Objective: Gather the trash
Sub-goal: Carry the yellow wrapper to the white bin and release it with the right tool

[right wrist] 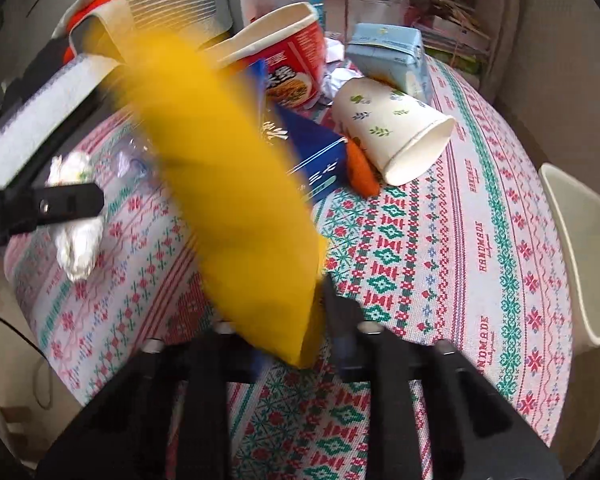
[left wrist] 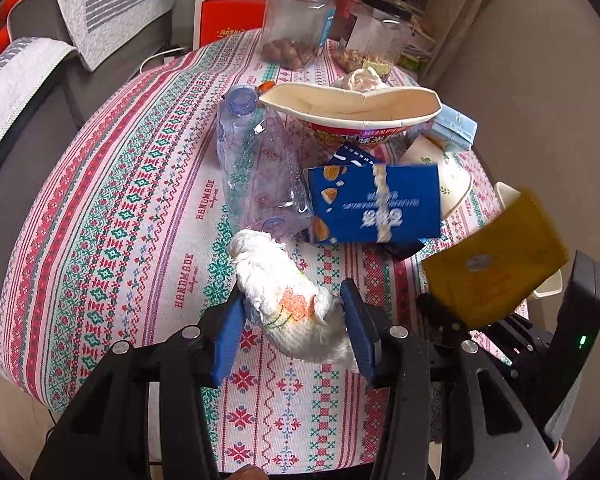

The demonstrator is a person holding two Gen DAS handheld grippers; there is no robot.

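Observation:
My left gripper (left wrist: 296, 308) is shut on a crumpled white tissue (left wrist: 284, 304) with an orange print, held just above the patterned tablecloth (left wrist: 140, 200). To its right, my right gripper (right wrist: 300, 320) is shut on the lower corner of a yellow packet (right wrist: 228, 184), which is blurred and stands up across the right wrist view. The yellow packet (left wrist: 496, 264) also shows at the right of the left wrist view. The left gripper (right wrist: 60, 200) and its tissue (right wrist: 76, 248) sit at the left of the right wrist view.
Other trash lies mid-table: a blue carton (left wrist: 376, 204), a crushed clear bottle (left wrist: 256, 168), a noodle bowl (left wrist: 352, 116), a tipped paper cup (right wrist: 396, 132) and a pale blue carton (right wrist: 396, 56). Two jars (left wrist: 300, 20) stand behind. A white plastic object (right wrist: 580, 248) borders the table's right edge.

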